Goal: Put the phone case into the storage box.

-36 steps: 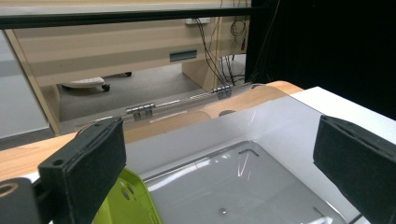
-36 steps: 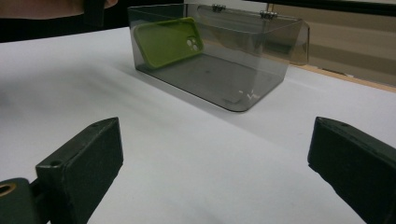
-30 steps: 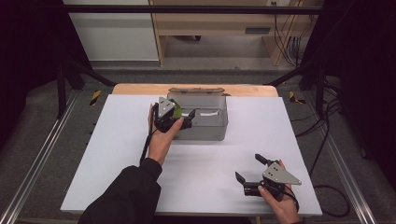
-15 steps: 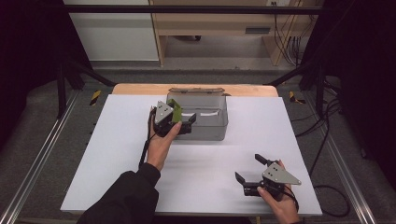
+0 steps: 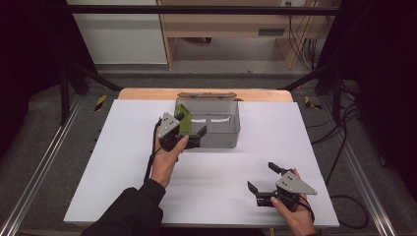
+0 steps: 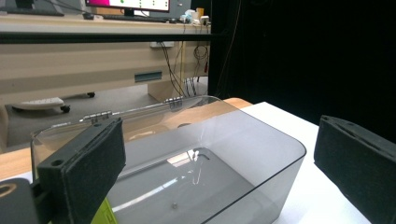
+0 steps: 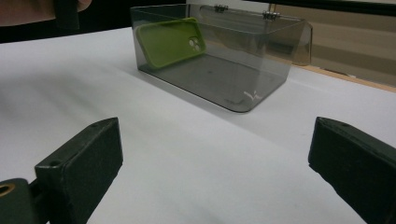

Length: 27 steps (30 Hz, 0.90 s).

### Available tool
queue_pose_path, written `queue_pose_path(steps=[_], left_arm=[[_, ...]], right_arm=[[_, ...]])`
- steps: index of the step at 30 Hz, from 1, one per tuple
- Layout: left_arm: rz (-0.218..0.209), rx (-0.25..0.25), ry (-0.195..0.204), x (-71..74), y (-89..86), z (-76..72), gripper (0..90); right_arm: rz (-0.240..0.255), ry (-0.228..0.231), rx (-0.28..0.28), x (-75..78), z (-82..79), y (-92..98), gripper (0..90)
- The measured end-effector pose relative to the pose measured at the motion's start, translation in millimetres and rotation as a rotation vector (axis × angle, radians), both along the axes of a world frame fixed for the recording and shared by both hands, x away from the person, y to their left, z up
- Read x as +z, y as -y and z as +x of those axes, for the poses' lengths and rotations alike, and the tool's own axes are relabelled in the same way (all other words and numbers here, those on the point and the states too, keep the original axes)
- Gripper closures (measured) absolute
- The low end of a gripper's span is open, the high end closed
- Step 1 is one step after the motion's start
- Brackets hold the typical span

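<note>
Both tongs are held open: left tongs over the grey box with a green phone case, right tongs near the desk's front edge.

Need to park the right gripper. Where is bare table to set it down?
Bare white table lies left of the left gripper, and between the clear grey plastic box and the right gripper. Right of the box is free too. It is crowded at the box's left end, around the green phone case.
</note>
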State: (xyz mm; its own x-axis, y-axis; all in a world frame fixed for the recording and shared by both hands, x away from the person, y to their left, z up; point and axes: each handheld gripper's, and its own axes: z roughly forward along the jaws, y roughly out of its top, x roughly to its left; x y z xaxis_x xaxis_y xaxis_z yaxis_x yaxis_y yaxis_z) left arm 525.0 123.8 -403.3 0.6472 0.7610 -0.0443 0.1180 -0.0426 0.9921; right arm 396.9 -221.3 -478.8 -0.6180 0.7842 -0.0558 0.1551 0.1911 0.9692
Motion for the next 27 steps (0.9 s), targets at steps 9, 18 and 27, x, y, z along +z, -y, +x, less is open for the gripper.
queue_pose_path(steps=[9, 18, 27], left_arm=[[0.004, -0.029, 0.034, 4.5, 2.4, -10.1, 2.0], [-0.010, -0.042, 0.036, 1.2, 3.2, -19.1, 2.0], [-0.023, -0.060, 0.039, 0.7, 2.6, -26.9, 1.3]], right_arm=[[-0.004, 0.001, 0.001, -0.2, 0.1, 0.1, 3.1], [-0.003, 0.002, 0.001, -0.1, -0.1, 0.0, 3.1], [-0.003, 0.002, 0.004, -0.4, 0.0, -0.3, 3.0]])
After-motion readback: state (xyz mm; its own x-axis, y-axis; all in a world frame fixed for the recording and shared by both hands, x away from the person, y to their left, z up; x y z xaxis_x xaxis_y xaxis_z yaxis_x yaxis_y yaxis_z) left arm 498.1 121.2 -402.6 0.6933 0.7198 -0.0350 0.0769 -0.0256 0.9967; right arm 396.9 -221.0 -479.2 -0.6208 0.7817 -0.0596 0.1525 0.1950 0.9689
